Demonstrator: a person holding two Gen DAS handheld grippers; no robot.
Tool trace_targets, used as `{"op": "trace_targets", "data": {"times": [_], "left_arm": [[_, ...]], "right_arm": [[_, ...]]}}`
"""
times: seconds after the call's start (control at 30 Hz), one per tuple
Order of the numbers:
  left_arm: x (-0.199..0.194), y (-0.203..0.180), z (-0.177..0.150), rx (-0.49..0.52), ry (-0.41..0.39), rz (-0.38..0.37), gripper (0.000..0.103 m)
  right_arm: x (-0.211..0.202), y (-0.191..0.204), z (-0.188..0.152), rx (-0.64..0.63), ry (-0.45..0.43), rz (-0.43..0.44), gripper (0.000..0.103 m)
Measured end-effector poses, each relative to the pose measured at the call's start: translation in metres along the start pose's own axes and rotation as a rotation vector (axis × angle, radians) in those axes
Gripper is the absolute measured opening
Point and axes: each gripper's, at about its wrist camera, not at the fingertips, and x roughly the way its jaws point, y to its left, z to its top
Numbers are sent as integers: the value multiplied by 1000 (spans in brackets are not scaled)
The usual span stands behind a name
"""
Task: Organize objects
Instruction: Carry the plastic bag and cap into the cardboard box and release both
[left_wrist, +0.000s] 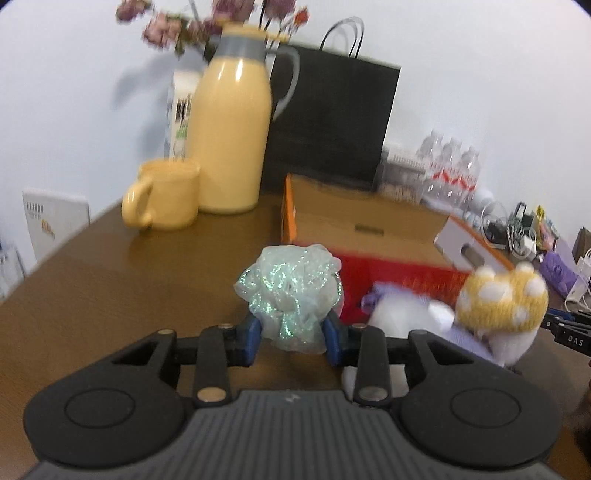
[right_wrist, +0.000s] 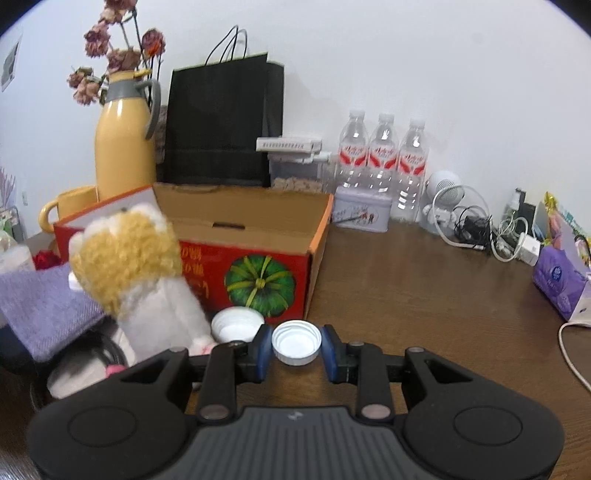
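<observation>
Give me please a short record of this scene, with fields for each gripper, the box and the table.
left gripper: shut on shiny mesh bundle
right gripper: shut on white cap, open side up
cardboard box: open, pumpkin picture on front
second white cap: on table, before box
table: brown wood

wall (right_wrist: 406, 55): plain white | table (right_wrist: 406, 295): dark brown wood | light: soft, even
</observation>
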Motion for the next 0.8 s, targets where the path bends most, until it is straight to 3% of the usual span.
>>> {"op": "trace_targets", "data": {"times": [0.2,0.37,0.53,0.67,0.8], "left_arm": [[5,-17,41,53,-102,-17,35],[25,-36,65,75,-139,-51,35],[59,-53,81,104,-119,-69,36],[92,-60,92,98,-64,-110,36],[115,-65,97,99,-34,-104,36]], "right_arm": [[-1,3,31,15,-88,8,27],[11,15,61,21,-150,32,27],[38,30,89,13,-166,74,27],[62,39,105,7,-125,90,27],[84,37,112,29,-85,94,27]]}}
